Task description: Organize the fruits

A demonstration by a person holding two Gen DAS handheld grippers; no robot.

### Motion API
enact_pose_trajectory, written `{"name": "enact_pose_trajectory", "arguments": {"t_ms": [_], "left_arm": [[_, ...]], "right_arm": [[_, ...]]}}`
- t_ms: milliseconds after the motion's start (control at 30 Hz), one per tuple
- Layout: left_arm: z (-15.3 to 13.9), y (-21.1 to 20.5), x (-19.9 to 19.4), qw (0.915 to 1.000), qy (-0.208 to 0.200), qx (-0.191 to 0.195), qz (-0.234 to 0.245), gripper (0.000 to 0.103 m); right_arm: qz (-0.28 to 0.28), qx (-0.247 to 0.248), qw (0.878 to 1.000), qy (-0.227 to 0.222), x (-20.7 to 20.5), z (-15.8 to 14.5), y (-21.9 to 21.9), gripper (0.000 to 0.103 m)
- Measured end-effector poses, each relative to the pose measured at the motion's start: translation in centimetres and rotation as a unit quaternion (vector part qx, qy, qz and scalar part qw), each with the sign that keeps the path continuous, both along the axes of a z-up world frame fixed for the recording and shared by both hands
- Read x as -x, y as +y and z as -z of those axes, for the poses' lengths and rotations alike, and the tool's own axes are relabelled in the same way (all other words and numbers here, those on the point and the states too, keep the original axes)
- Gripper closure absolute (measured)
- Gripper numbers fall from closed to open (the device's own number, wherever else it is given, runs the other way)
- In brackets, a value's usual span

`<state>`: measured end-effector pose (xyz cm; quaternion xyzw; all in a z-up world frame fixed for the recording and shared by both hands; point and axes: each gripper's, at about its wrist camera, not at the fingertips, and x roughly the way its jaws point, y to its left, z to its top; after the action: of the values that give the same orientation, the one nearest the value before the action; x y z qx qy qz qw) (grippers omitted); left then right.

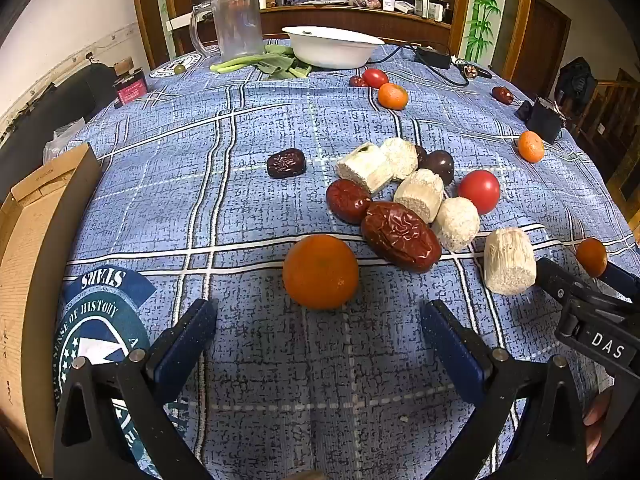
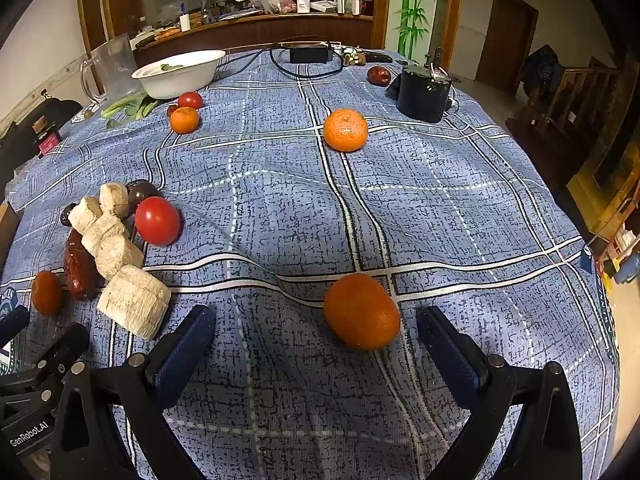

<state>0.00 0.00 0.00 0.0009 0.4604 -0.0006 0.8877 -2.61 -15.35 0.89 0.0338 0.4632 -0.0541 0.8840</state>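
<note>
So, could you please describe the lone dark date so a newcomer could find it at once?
Start at the heap of pale chunks and red dates on the blue checked tablecloth. Look just left of that heap: the dark date lies alone, touching nothing. It is blacker and smaller than the glossy red dates.

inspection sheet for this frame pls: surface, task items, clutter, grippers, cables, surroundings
Surface: blue plaid tablecloth, wrinkled.
Job's things: tangerine ahead of the left gripper; another tangerine between the right gripper fingers, untouched. Cluster of red dates, pale cut chunks and a tomato; more fruit scattered farther back.
Clutter: white bowl, clear pitcher, greens, dark container, cardboard box.
Grippers: both open, empty.
Cables: black adapter with cord at far edge.
Surroundings: wooden counter, door.
</note>
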Motion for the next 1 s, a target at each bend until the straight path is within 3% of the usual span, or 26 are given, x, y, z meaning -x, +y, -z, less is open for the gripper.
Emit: {"name": "enact_pose_trajectory", "arguments": {"t_ms": [333, 800, 867, 1000], "left_arm": [[0.0, 0.0, 0.1, 1.0000, 0.001, -0.001, 0.000, 0.000], [-0.3, 0.5, 3.1, 0.9979, 0.042, -0.002, 0.050, 0.000], [-0.8, 1.0, 4.6, 0.9978, 0.035, 0.004, 0.056, 0.000], [-3.1, 2.7, 8.7, 0.9983, -0.023, -0.001, 0.054, 0.000]], "right_arm": [[0.000, 0.000, 1.000, 0.001, 0.2, -0.2, -0.1, 0.001], [0.001, -0.002, 1.000, 0.010, 0.1, -0.1, -0.3, 0.001], [0.003, -0.001, 1.000, 0.016, 0.1, -0.1, -0.3, 0.001], [0.012, -0.001, 1.000, 0.020, 0.4, -0.4, 0.0, 0.001]]}}
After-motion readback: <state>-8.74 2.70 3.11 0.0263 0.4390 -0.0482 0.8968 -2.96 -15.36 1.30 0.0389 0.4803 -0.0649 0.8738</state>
